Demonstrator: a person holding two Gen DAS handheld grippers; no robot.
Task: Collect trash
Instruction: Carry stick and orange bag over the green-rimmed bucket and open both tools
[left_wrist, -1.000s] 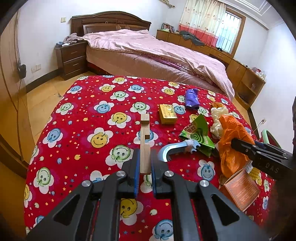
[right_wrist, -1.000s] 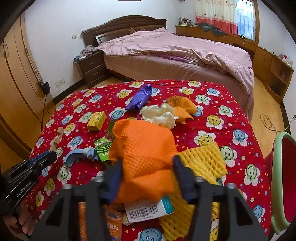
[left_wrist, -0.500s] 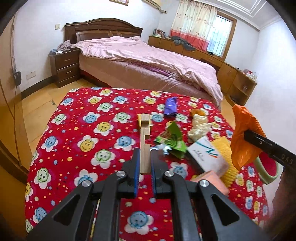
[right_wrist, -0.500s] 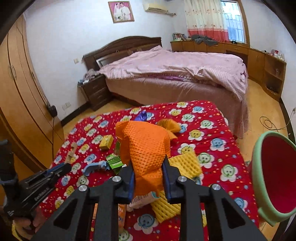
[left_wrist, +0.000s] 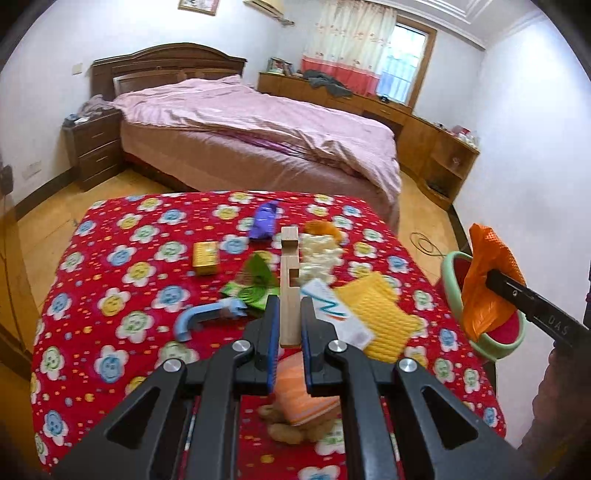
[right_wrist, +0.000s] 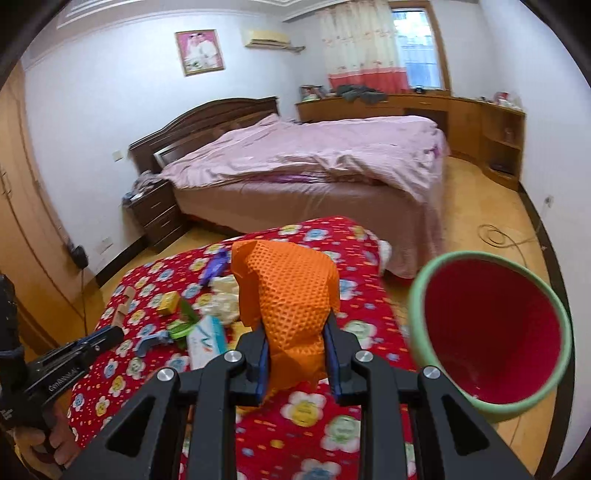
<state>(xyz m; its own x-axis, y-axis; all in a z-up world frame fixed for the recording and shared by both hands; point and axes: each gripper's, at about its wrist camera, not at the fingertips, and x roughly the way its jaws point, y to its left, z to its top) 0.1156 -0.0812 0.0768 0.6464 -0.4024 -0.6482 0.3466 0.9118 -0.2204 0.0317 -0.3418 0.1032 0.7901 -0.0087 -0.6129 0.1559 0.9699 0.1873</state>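
Observation:
My left gripper (left_wrist: 287, 319) is shut on a notched wooden piece (left_wrist: 289, 280) and holds it above the red flowered table (left_wrist: 110, 280). My right gripper (right_wrist: 295, 336) is shut on a crumpled orange mesh net (right_wrist: 290, 295); in the left wrist view the net (left_wrist: 487, 277) hangs in front of the green bin with a red inside (left_wrist: 456, 273). In the right wrist view the bin (right_wrist: 491, 332) stands to the right of the net, off the table's edge. The left gripper (right_wrist: 107, 336) and its wooden piece (right_wrist: 123, 304) show at the left.
On the table lie a blue hook-shaped piece (left_wrist: 207, 315), a green wrapper (left_wrist: 255, 284), a yellow box (left_wrist: 206, 257), a purple wrapper (left_wrist: 265, 220), white crumpled paper (left_wrist: 320, 254), a yellow foam net (left_wrist: 380, 314), a white box (left_wrist: 332, 314) and an orange box (left_wrist: 303, 391). A bed (left_wrist: 258, 136) stands behind.
Both grippers rose and drew back from the table. My right gripper carried the orange net up and right, close to the bin. The left still holds the wooden piece.

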